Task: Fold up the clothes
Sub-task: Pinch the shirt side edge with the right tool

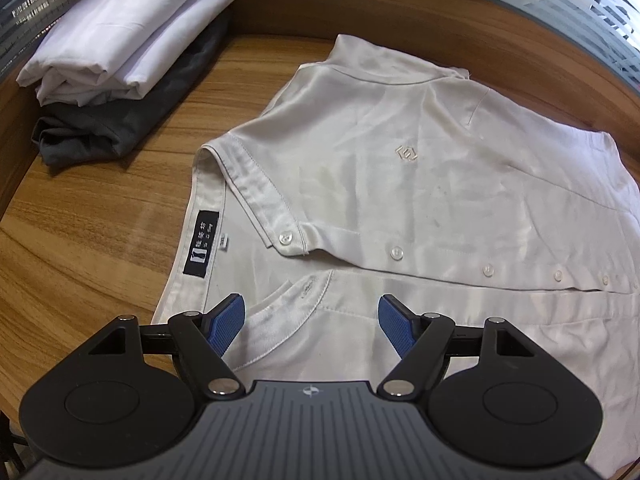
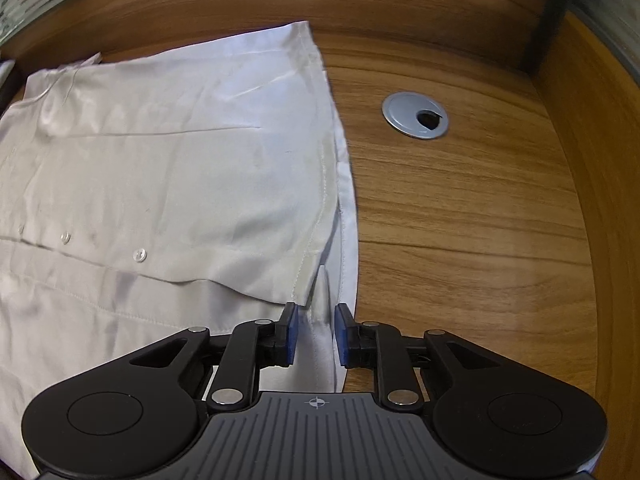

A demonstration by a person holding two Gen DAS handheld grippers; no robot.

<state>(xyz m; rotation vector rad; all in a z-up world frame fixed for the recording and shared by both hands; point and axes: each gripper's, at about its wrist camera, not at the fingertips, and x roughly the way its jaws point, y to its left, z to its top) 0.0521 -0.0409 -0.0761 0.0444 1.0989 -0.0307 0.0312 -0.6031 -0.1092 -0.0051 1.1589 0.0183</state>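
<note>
Risk: right tool (image 2: 316, 334), narrowly parted over the shirt (image 2: 180, 152) hem, slips off; left tool (image 1: 312, 320) gapes wide.

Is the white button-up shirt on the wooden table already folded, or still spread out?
Partly folded: the white button-up shirt has one front half turned over across the other, its sleeve tucked in, but its length is still spread out.

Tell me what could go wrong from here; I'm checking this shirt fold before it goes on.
1. The right gripper stands slightly open over the hem of the white shirt, with cloth between the pads but seemingly not pinched, so the hem could slip if lifted.
2. The left gripper is wide open over the collar, holding nothing; lifting one end alone would skew the fold.
3. A sweep left might knock the folded pile.
</note>
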